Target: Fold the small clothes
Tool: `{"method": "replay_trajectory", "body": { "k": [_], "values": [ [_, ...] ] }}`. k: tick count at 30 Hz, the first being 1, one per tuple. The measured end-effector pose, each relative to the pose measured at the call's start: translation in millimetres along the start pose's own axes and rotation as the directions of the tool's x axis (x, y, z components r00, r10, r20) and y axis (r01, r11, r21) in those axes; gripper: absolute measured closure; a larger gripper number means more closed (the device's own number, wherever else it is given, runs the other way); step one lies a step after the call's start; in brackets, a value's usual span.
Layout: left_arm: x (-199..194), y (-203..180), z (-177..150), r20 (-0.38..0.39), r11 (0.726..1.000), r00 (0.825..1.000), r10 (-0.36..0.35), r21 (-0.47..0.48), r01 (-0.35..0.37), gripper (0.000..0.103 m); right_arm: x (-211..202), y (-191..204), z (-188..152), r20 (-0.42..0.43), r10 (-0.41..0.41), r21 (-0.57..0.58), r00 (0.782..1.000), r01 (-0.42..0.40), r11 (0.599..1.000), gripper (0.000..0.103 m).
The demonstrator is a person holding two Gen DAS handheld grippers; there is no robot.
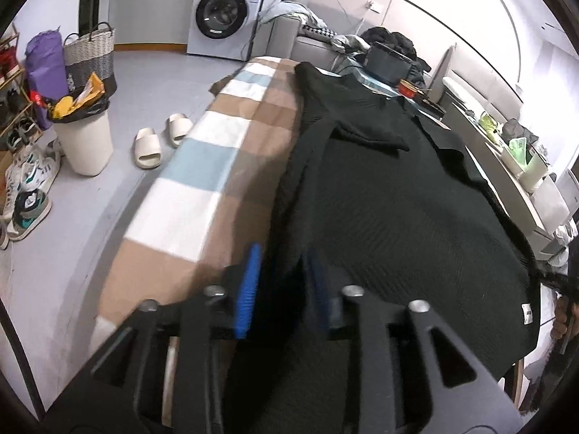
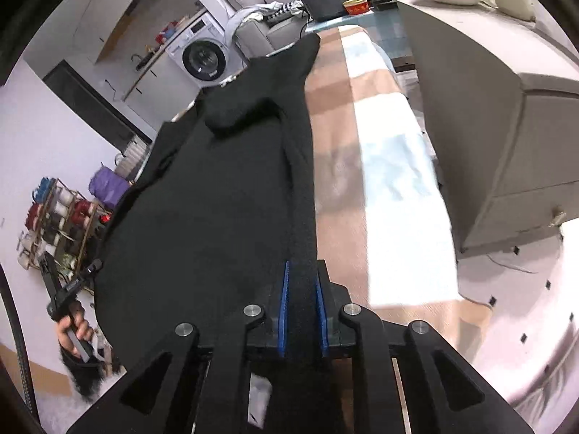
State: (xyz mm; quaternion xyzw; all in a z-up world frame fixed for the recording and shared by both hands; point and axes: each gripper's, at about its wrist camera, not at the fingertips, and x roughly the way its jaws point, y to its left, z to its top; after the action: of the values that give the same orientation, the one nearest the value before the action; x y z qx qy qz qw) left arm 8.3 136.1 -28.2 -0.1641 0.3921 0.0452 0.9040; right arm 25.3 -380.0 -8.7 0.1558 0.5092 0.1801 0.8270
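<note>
Item: one black knit garment (image 1: 391, 195), ribbed in texture, lay spread lengthwise over a checked blanket (image 1: 202, 166) of tan, white and pale blue squares that covered a long table; a sleeve or flap was folded across its upper part, and a small white label (image 1: 526, 314) showed at the hem corner. Left gripper (image 1: 282, 289): blue-padded fingers (image 1: 248, 289) stood at the garment's near left edge with dark cloth between them, though motion blur left it uncertain whether the pads actually pressed on it. Right gripper (image 2: 303, 307): its blue pads (image 2: 283, 307) were closed narrowly on a band of the black fabric along the garment's right edge. A hand (image 2: 74, 329) gripping the other tool's handle showed at the far left of the right wrist view. Surroundings: a white washing machine (image 1: 226, 14) against the far wall; a woven basket (image 1: 90, 54) beside a purple bag; a white bin (image 1: 85, 137) overfilled with rubbish; a pair of cream slippers (image 1: 163, 141) on the floor just beside the table; sneakers (image 1: 29, 195) near a shoe rack; a grey sofa (image 2: 499, 133) close along the table's right side; a red bowl (image 2: 356, 6) and dark tray at the table's far end, beyond the garment.
</note>
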Motion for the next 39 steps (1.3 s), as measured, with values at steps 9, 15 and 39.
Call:
{"method": "replay_trajectory", "body": {
  "k": [9,15,39],
  "values": [
    [-28,16,-28,-0.08,0.999,0.996,0.041,0.011,-0.04,0.056,-31,1,-35,-0.113,0.06,-0.125,0.992,-0.074,0.989,0.066],
    [-20,-2,-44,-0.101,0.997,0.994,0.033,0.068,-0.026,0.056,-30,-4,-55,-0.152,0.079,-0.154,0.985,-0.103,0.983,0.066],
    [-12,-27,49,0.194,0.989,0.97,-0.148,0.022,0.146,0.098,-26,39,30,0.377,0.296,-0.139,0.878,-0.262,0.955,0.1]
  ]
}}
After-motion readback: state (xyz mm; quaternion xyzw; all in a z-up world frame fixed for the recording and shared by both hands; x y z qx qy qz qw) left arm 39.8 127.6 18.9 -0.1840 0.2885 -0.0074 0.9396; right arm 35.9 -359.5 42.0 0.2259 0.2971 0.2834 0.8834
